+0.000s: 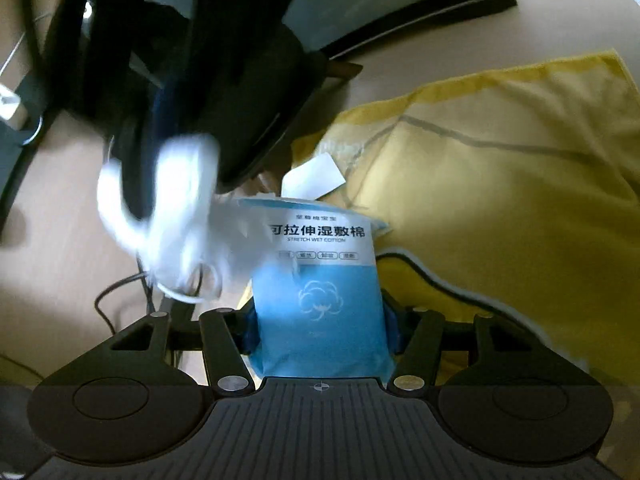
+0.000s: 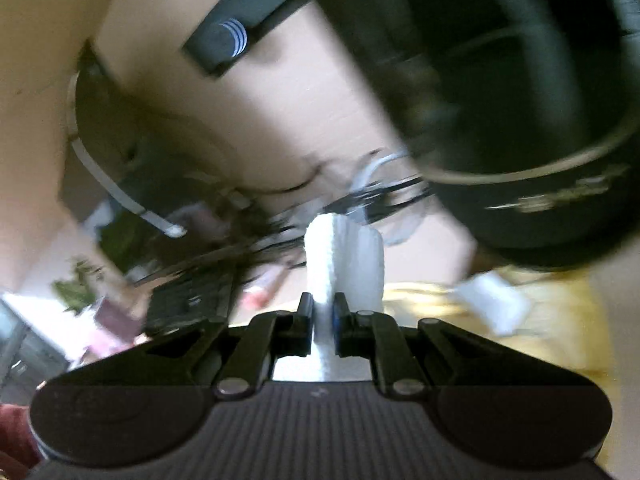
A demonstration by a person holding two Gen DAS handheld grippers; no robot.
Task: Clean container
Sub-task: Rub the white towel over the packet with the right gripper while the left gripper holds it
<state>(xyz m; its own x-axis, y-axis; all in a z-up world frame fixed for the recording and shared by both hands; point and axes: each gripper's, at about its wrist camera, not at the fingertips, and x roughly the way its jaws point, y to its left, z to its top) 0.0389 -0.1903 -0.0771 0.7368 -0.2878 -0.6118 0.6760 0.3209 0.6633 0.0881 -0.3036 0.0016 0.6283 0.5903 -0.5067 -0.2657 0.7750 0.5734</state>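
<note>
In the left wrist view, a blue and white pack of wet cotton wipes [image 1: 320, 300] stands upright between my left gripper's [image 1: 320, 332] blue pads, which press on its sides. Up and left of the pack, a blurred white wipe [image 1: 176, 208] hangs from a dark, blurred shape. In the right wrist view, my right gripper [image 2: 320, 320] is shut on a folded white wipe [image 2: 344, 256] that sticks up past its fingers. A large black round container [image 2: 540, 152] with a pale rim line fills the upper right, blurred, above and to the right of the wipe.
A yellow cloth [image 1: 500, 184] covers the right side of the wooden table [image 1: 60, 220], with a small white slip [image 1: 312, 178] at its edge. A black-framed panel [image 1: 400, 4] lies beyond it. Cables [image 1: 120, 292] trail at left. A dark keyboard [image 2: 188, 300] sits at the lower left of the right wrist view.
</note>
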